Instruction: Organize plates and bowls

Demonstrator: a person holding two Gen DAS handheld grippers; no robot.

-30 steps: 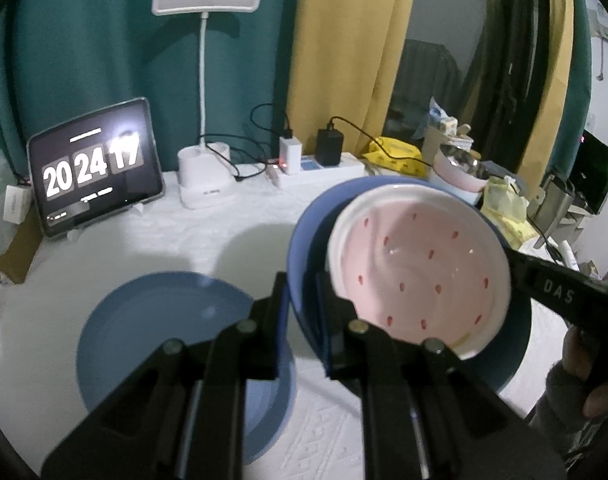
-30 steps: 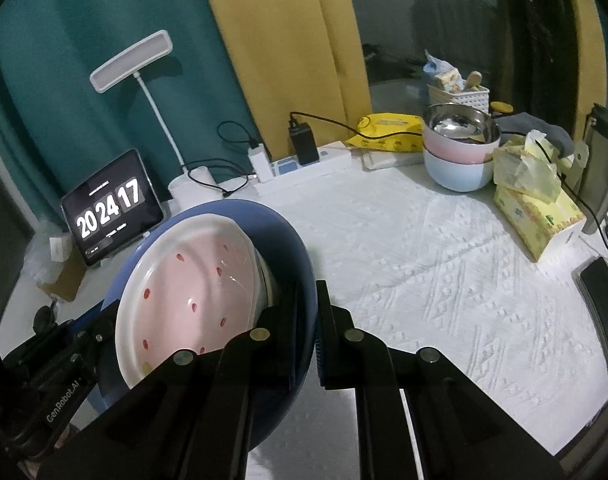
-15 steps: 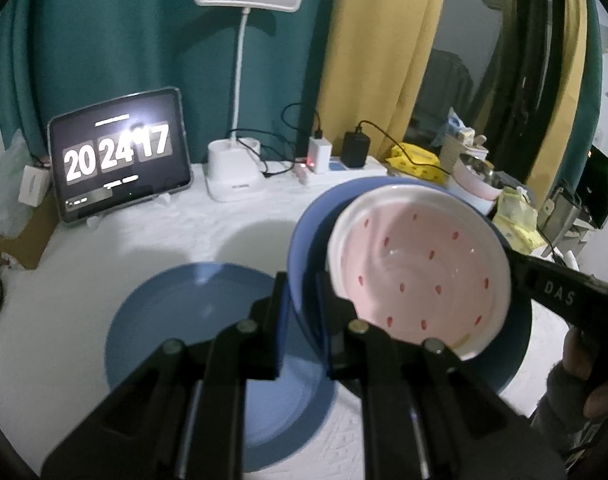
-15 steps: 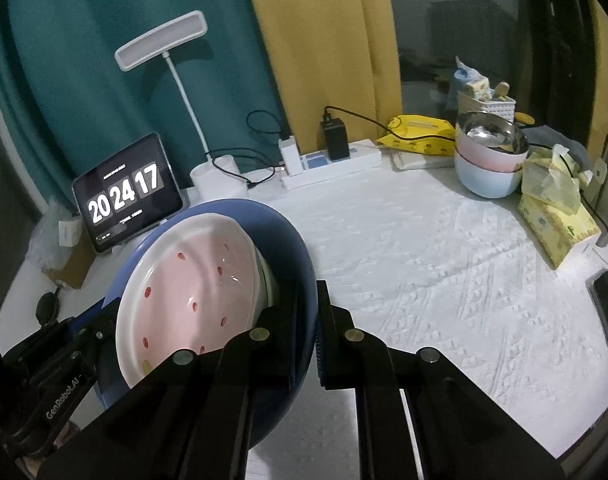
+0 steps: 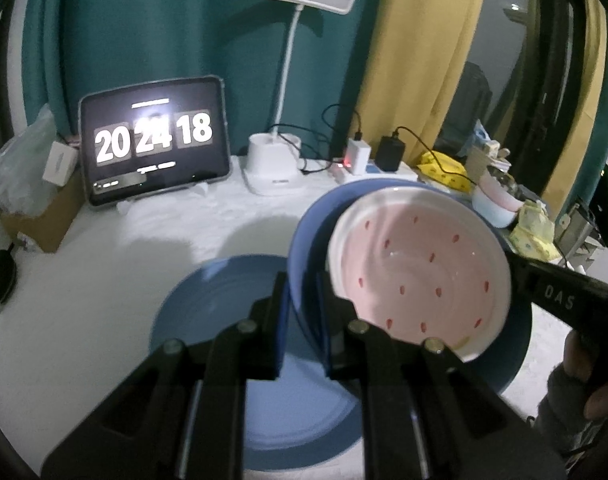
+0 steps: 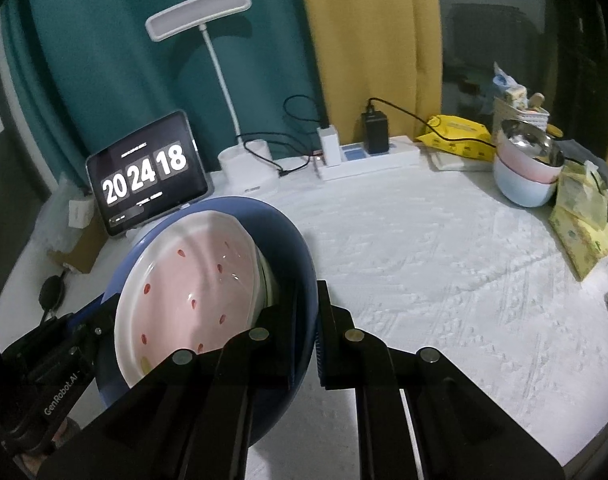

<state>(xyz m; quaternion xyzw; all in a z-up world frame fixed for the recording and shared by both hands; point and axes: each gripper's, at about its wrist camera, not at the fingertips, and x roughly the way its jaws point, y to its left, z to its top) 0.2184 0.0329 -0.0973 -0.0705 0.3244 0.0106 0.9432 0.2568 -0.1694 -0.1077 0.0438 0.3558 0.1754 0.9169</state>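
Clearly mid-carry: left gripper (image 5: pixel 302 308) nearly closed, pinching the near rim of the blue plate (image 5: pixel 512 344), with the pink strawberry-dotted bowl (image 5: pixel 420 276) sitting on that plate. Right gripper (image 6: pixel 306 334) likewise almost shut, clamped on the opposite rim of the same plate, bowl leaning toward 9 o'clock in its view. Plate and bowl held in the air between both grippers, tilted, above the white tablecloth (image 6: pixel 444 264). Below, at about 7 o'clock in the left wrist view, a second blue plate (image 5: pixel 208 320) lying flat on the cloth, probably the landing spot for a stack. Farther out, at 2 o'clock in the right wrist view, stacked bowls (image 6: pixel 526 172) already nested, a steel one on top. Judged roughly midway: the bowls look grouped, plate stacking not yet done, pink bowl yet to be placed.
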